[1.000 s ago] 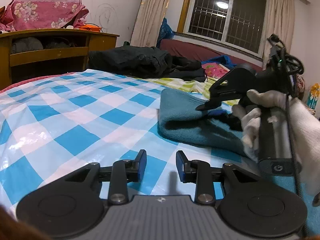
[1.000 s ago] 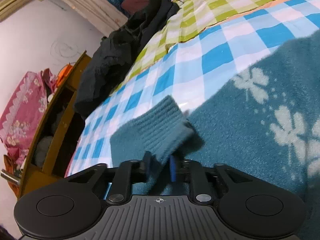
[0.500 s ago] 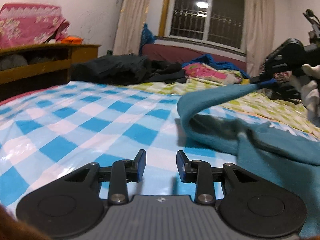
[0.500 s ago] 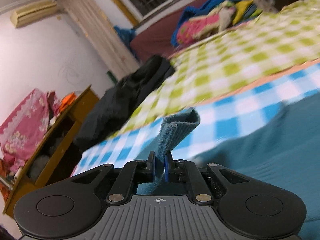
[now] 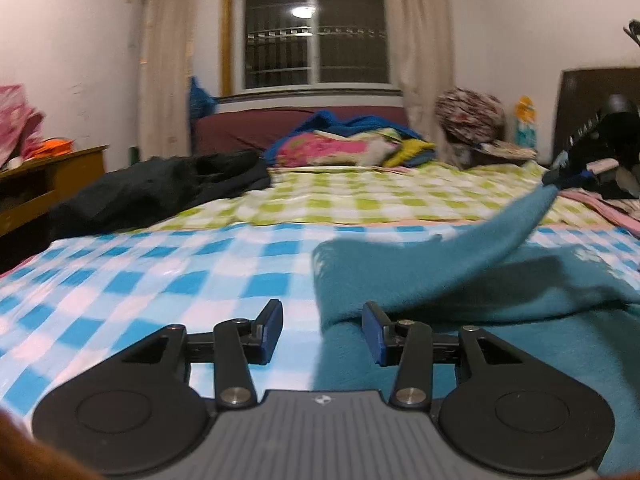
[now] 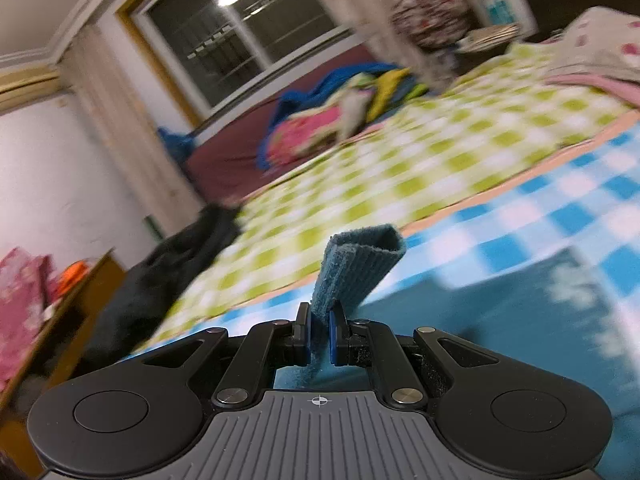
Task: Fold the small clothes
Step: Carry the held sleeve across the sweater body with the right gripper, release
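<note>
R gripper (image 6: 319,334) clamped on ribbed cuff of teal garment (image 6: 500,320), lifting it off blue-check sheet (image 5: 140,280). L gripper (image 5: 322,330) jaws opening, garment edge between them, unpinched. No readable writing

Teal garment (image 5: 460,280): plain teal fleece, pale flower motifs on the spread part at 3 o'clock in the right wrist view; ribbed teal cuff (image 6: 360,268).
Bed sheet (image 5: 160,276): blue-and-white check, glossy.
Second sheet (image 5: 360,200) at 12 o'clock: lime-green-and-white check with a peach edge.
Dark clothes (image 5: 160,192) at 10 o'clock: black.
Bedding heap (image 5: 348,148): pink floral, blue, yellow.
Headboard (image 5: 248,128): maroon.
Curtains (image 5: 168,80): cream.
Window frame (image 5: 226,28): yellow-brown outside, white inside.
Cabinet (image 5: 48,176) at 9 o'clock: brown wood, pink floral bundle (image 5: 16,120) on top.
Left tool (image 5: 322,330) and right tool (image 6: 319,338): black bodies, blue pads.
</note>
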{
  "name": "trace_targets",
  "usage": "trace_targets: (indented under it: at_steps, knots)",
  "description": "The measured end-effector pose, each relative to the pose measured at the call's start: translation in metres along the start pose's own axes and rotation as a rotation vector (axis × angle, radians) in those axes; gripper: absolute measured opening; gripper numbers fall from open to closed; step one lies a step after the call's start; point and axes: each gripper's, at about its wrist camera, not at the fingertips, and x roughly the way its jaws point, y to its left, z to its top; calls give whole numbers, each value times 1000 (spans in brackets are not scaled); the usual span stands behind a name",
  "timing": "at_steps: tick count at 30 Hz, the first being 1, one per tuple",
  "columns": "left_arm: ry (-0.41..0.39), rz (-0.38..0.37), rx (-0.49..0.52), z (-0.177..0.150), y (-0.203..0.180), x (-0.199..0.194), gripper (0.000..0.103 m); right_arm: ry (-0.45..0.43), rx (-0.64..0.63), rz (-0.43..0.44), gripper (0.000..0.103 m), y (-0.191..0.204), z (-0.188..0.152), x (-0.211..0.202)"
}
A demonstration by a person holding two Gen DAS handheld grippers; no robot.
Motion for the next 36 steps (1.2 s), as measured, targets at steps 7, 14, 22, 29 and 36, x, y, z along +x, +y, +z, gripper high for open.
trace_targets:
  at_steps: [7, 14, 22, 29, 36]
  knots:
    - [78, -20, 81, 0, -37, 39, 53, 72, 38, -145, 9, -78, -20, 10]
    - [71, -9, 109, 14, -42, 43, 54, 141, 82, -140, 15, -101, -40, 9]
    - [66, -1, 149, 33, -54, 77, 54, 68, -15, -184, 23, -84, -36, -17]
    - [173, -15, 185, 24, -58, 107, 54, 92, -33, -230, 26, -106, -34, -6]
    - [185, -13, 174, 28, -59, 106, 54, 130, -135, -291, 25, -106, -36, 22]
